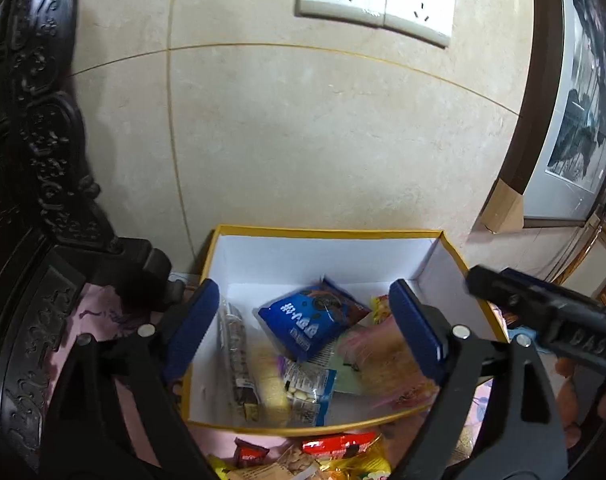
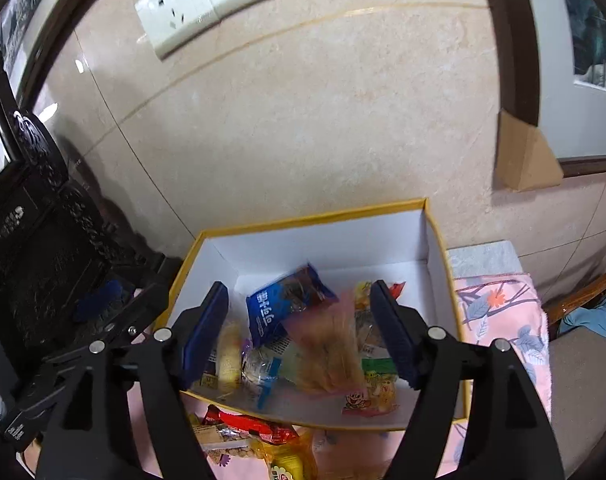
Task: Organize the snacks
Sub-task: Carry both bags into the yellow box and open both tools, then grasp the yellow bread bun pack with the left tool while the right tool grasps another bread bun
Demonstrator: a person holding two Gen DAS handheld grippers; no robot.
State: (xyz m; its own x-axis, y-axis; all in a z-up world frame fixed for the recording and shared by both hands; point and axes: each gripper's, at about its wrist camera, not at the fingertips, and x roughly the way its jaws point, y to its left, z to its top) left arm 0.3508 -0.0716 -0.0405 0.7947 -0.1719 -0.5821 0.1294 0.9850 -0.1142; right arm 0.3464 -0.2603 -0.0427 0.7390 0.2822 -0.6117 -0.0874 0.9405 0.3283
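We see the far half of the box (image 2: 315,240) floor bare, open from above, with room to reach down behind the blue packet (image 2: 281,306). Its near half is crowded with wrappers. The tiled wall (image 1: 323,140) stands just behind the box, closing off that side. To our left the dark carved furniture (image 1: 35,200) crowds the box's edge. In front of the box, loose snacks (image 2: 255,436) lie on the pink cloth (image 2: 503,320), whose right stretch is bare.

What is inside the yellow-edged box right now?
The yellow-edged box holds a blue cookie packet, a clear nut pouch, a pale yellow wafer pack and a blurred pink packet. Whatever lies beneath these packets is covered.
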